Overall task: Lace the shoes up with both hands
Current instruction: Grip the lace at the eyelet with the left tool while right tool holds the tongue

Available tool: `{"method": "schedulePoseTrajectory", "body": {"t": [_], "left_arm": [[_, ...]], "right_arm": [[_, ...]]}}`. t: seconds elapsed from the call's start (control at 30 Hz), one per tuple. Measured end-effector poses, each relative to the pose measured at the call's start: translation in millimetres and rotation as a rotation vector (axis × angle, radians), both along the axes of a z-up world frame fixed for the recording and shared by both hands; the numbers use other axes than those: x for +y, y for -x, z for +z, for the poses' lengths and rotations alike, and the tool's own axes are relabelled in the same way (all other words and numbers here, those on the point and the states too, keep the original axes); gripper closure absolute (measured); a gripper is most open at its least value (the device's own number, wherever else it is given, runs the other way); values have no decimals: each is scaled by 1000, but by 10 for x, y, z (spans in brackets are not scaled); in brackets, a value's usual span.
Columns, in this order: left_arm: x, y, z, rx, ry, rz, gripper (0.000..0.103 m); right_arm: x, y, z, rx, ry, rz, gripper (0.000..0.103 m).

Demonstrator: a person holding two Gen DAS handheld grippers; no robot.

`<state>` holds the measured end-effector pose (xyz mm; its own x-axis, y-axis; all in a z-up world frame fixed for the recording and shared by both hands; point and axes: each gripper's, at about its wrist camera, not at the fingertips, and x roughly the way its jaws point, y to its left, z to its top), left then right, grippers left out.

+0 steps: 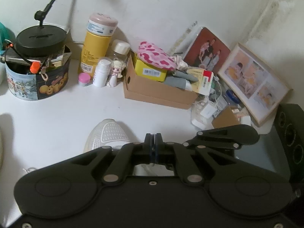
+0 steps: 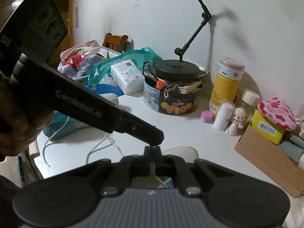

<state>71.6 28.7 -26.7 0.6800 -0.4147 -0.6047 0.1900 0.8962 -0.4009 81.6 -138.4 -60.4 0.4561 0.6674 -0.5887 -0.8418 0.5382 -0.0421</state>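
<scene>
The white shoe (image 1: 109, 134) lies on the desk (image 1: 57, 114), its long axis running toward 12 o'clock, toe away from the left gripper (image 1: 155, 144), whose jaws are pressed together; whether lace sits between them cannot be told. In the right wrist view the right gripper (image 2: 153, 152) pinches the white lace (image 2: 98, 148), which trails to 9 o'clock. The other gripper slants down from 10 o'clock, meeting it tip to tip. The shoe's heel is hidden.
</scene>
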Motion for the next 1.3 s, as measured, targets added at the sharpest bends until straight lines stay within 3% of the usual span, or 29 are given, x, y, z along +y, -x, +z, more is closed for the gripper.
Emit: {"method": "schedulePoseTrajectory", "body": {"t": [0.07, 0.17, 0.3, 0.53, 0.63, 0.67, 0.77, 1.03, 1.3], "left_arm": [[66, 47, 12, -6, -12, 16, 69], [110, 105, -14, -3, -76, 10, 69], [-36, 156, -197, 32, -285, -74, 69], [-186, 115, -513, 61, -376, -116, 69], [-225, 83, -593, 53, -406, -145, 80], [-232, 73, -612, 55, -410, -154, 92], [-201, 54, -619, 65, -392, -132, 96], [120, 5, -672, 143, -218, 58, 97], [165, -10, -661, 162, -164, 92, 97]], "right_arm": [[-2, -30, -31, 3, 28, -7, 99], [17, -84, -77, 9, 64, 6, 99], [110, -141, -138, 14, 122, 42, 99], [277, -237, -243, 23, 224, 106, 99], [364, -268, -283, 33, 269, 132, 99], [391, -278, -298, 40, 284, 140, 99], [472, -288, -351, 47, 335, 163, 99], [585, -327, -443, 92, 420, 176, 99], [744, -320, -545, 112, 508, 210, 99]]}}
